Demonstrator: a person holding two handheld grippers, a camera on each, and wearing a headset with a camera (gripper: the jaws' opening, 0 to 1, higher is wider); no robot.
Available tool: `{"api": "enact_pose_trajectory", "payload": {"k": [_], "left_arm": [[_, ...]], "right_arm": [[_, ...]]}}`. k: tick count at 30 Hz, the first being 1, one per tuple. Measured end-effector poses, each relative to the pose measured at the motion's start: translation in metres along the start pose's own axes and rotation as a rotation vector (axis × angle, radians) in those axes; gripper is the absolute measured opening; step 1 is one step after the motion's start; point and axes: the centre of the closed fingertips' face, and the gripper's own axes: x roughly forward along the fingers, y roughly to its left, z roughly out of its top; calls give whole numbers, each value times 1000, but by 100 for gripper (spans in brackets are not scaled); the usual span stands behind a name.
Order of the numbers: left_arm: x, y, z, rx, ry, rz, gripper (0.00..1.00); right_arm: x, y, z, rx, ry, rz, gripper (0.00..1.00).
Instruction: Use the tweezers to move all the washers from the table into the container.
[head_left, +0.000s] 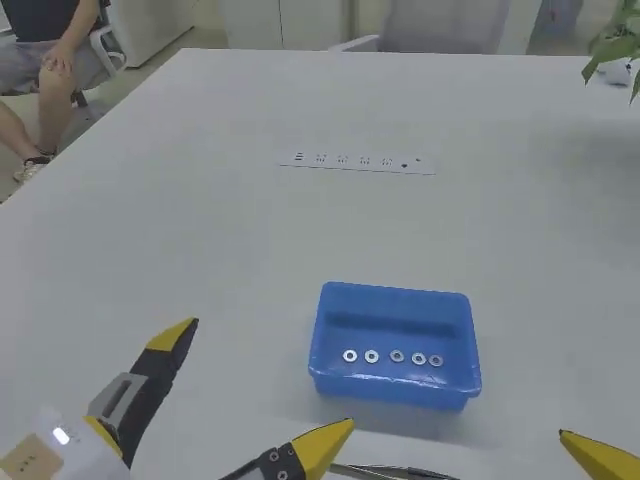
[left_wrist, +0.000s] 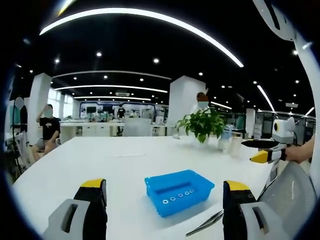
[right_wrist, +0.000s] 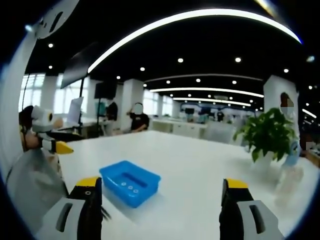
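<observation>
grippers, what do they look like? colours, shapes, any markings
The left gripper and the right gripper look alike: black jaws capped with yellow wedge-shaped tips, set on light grey housings with a dark slot in each. In the head view, the left gripper's pale housing carries a small lit white indicator.

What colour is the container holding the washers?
Blue. The container shows best in the head view.
</observation>
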Motion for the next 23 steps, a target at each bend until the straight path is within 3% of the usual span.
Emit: {"api": "enact_pose_trajectory", "payload": {"k": [6,12,23], "left_arm": [[0,-1,0,-7,4,-7,99],[-2,5,0,-8,4,18,99],[-3,4,-4,-22,23,15,99]], "right_arm": [[-1,0,-2,-17,16,-6,98],[-4,-11,-3,11,18,-66,97],[-4,-5,-3,33,17,-34,97]]}}
